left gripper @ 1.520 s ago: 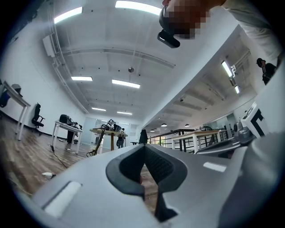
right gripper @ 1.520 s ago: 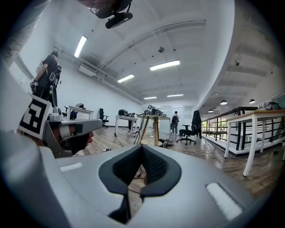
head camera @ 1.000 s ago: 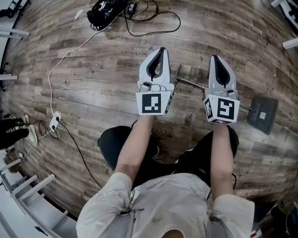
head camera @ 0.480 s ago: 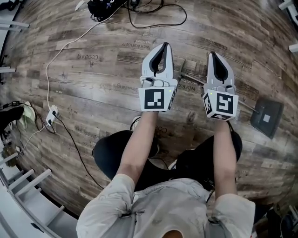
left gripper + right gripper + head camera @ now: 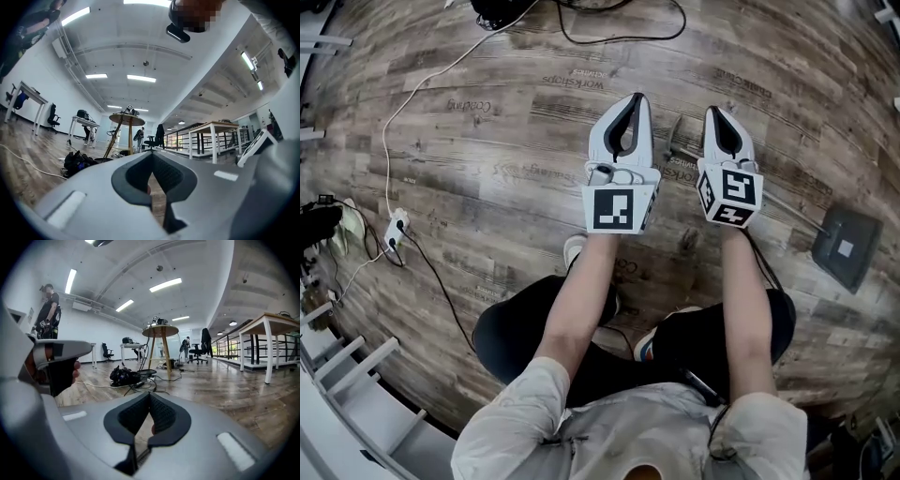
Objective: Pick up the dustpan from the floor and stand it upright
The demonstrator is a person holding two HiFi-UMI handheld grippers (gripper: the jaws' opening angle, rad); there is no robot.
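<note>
The dustpan lies flat on the wooden floor in the head view. Its dark grey pan (image 5: 846, 247) is at the right, and its thin long handle (image 5: 787, 212) runs left from there to an end (image 5: 675, 141) between my two grippers. My left gripper (image 5: 633, 97) (image 5: 151, 158) is just left of that end, shut and empty. My right gripper (image 5: 714, 110) (image 5: 149, 397) is just right of it, above the handle, also shut with nothing in it. Neither gripper touches the dustpan, and both point away from the person, roughly level.
A black bundle with cables (image 5: 502, 9) lies at the far left of the floor, and a white cord runs to a power strip (image 5: 397, 228). White frame legs (image 5: 356, 375) stand at the near left. A round tripod table (image 5: 159, 331) and a standing person (image 5: 49, 305) are ahead.
Both grippers have dropped toward the floor as the person crouches. The right gripper has drifted left, closer to the left one. Both stay shut.
</note>
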